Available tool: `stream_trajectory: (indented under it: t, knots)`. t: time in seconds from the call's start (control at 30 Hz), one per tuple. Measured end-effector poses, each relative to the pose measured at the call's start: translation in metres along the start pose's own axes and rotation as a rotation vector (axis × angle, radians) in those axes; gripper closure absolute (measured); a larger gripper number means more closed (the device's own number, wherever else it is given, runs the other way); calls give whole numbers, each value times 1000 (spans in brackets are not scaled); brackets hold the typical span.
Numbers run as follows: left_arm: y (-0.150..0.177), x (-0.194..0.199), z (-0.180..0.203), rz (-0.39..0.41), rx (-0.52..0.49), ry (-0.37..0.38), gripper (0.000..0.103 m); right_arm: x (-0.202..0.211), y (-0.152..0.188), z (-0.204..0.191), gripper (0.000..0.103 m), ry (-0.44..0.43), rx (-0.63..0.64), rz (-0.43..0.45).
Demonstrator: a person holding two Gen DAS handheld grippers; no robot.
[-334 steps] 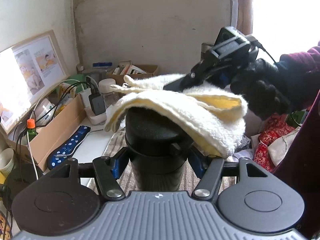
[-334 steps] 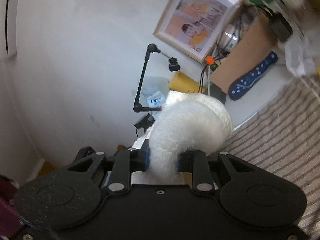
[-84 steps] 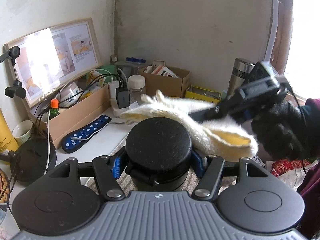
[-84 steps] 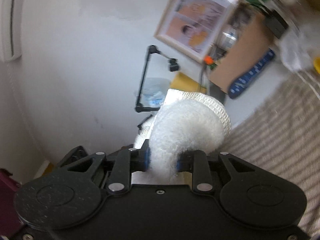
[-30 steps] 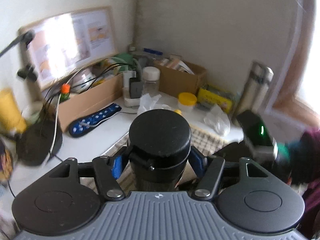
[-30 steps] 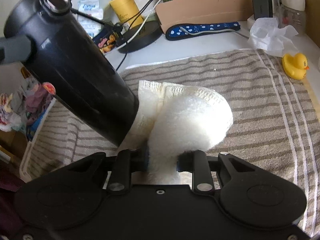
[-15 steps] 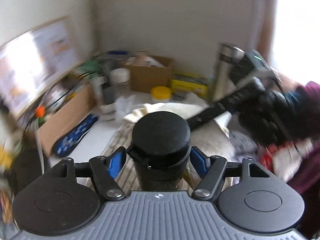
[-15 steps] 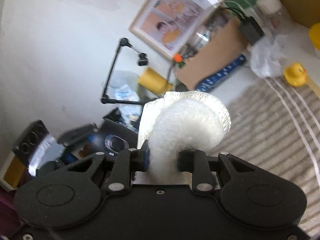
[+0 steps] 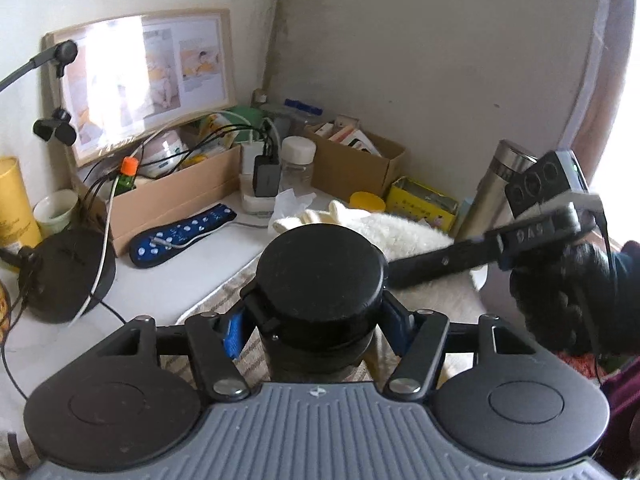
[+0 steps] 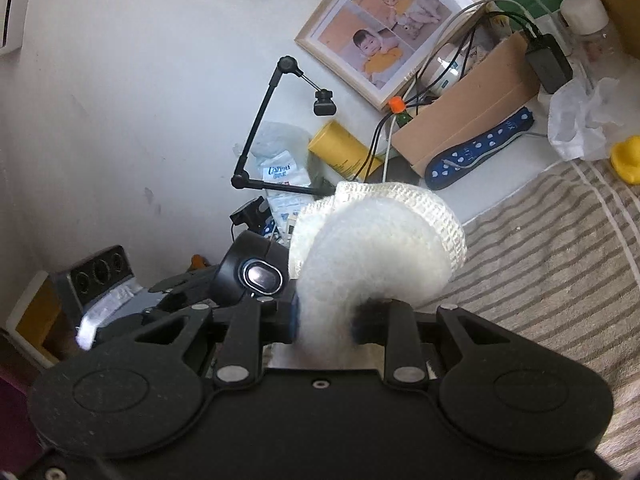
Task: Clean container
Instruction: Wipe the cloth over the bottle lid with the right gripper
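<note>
A black cylindrical container (image 9: 320, 276) with a round black lid stands upright between the fingers of my left gripper (image 9: 318, 324), which is shut on it. Behind the container lies a fluffy white cloth (image 9: 400, 232), carried by my right gripper, whose black body (image 9: 460, 256) reaches in from the right in a gloved hand (image 9: 568, 292). In the right wrist view my right gripper (image 10: 326, 322) is shut on the bunched white cloth (image 10: 376, 252). The container's lid end with a shiny button (image 10: 256, 274) shows just left of the cloth.
A striped towel (image 10: 560, 264) covers the table. At the back stand cardboard boxes (image 9: 172, 196), a framed photo (image 9: 140, 76), cables, a blue dotted case (image 9: 184, 230), a steel flask (image 9: 496, 188), a yellow tin (image 9: 424, 200), a yellow duck (image 10: 626, 160) and crumpled plastic (image 10: 580, 124).
The right gripper has swung the cloth from beside the container's lower body up to behind its lid. The left gripper keeps its hold and has turned the view back left.
</note>
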State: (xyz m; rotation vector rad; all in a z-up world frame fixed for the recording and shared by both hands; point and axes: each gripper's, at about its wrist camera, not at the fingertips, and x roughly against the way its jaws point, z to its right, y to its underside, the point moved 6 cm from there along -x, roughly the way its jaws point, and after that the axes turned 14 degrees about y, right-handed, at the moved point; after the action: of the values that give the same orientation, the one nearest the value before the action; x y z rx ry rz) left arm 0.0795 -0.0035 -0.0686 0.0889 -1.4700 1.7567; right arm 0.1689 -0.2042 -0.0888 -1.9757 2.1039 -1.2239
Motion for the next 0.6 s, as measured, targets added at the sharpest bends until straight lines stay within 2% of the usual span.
stream_trajectory:
  t: [0.2, 0.43, 0.5, 0.6]
  knots:
    - [4, 0, 3, 0, -64, 49, 39, 17, -15, -6, 80, -64, -19, 38]
    - [8, -2, 10, -6, -115, 70, 39, 34, -43, -31, 80, -294, -94, 103]
    - [8, -2, 11, -6, -119, 71, 39, 29, -44, -35, 80, -314, -88, 89]
    - [8, -3, 12, -6, -124, 71, 39, 10, -36, -29, 80, -268, -85, 18]
